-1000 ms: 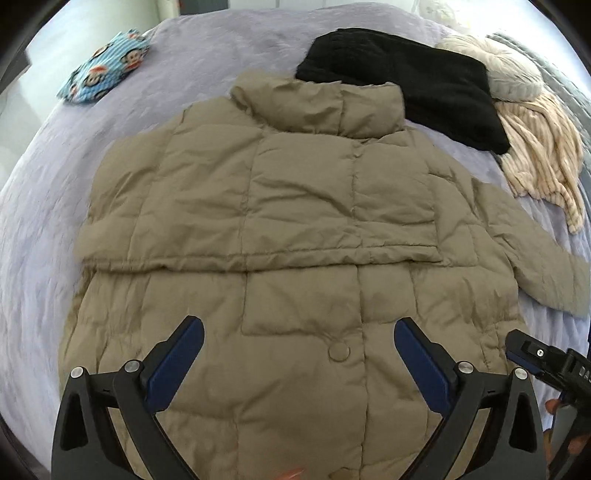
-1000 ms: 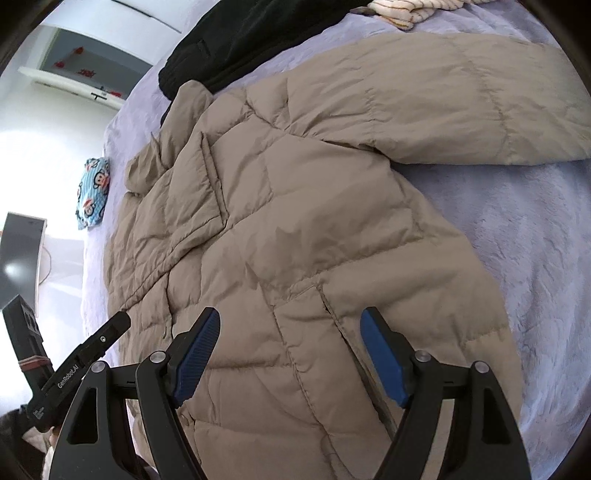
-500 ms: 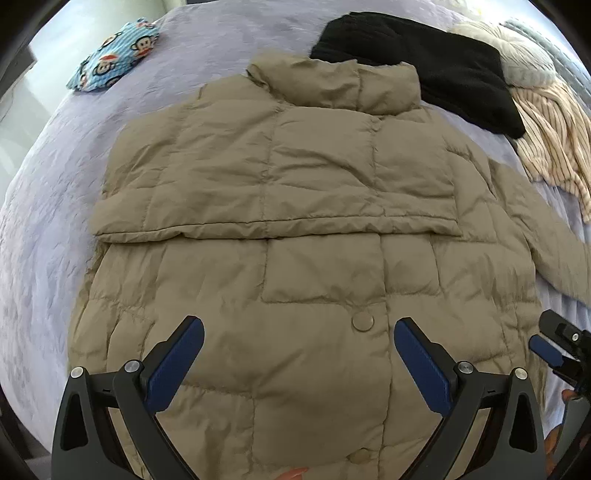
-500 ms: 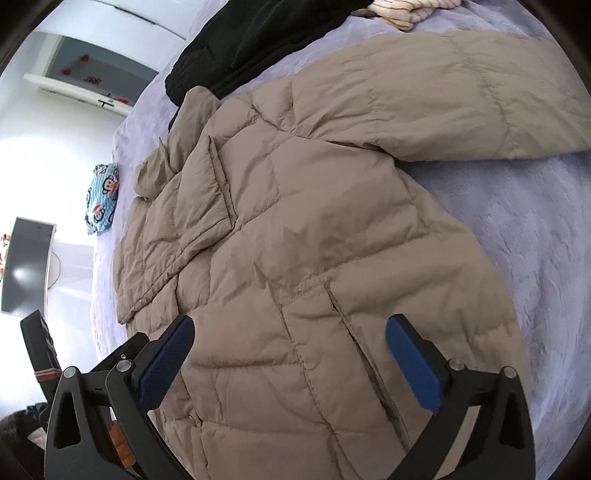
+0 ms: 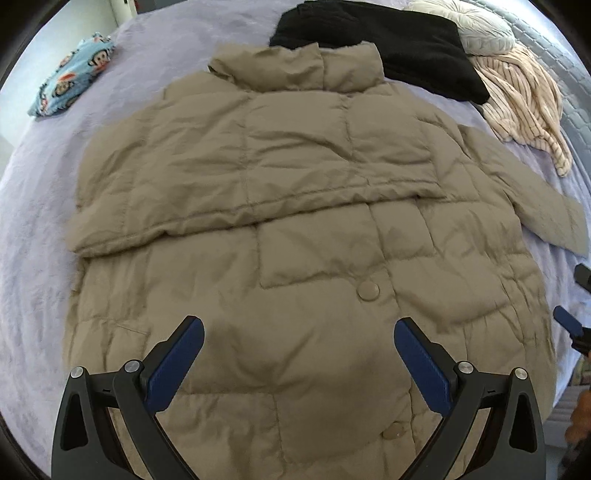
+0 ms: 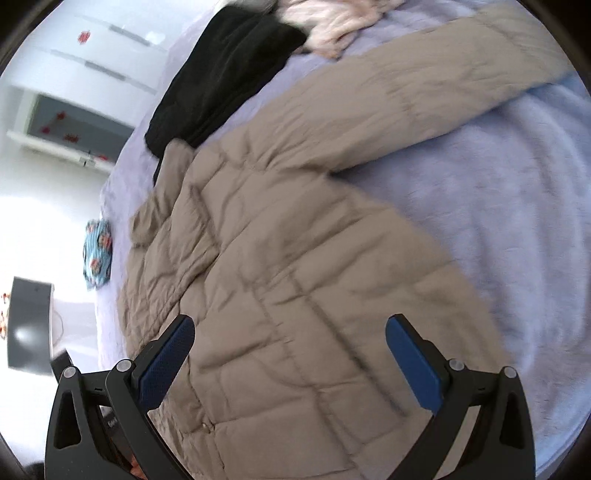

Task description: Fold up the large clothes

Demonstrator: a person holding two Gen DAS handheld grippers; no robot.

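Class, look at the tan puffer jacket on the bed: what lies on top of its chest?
One sleeve is folded flat across the tan puffer jacket, hiding the chest and any upper buttons. Two buttons below it stay visible. The other sleeve lies out on the bedspread.

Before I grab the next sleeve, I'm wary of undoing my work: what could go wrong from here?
1. The sleeve already folded across the chest lies loose on the puffy jacket; tugging the body may slide it off.
2. The spread sleeve ends near the striped garment and black garment; a careless pinch might catch them.
3. Both the left hand-held gripper and right hand-held gripper are open over thick padding, which may slip from a shallow grip.
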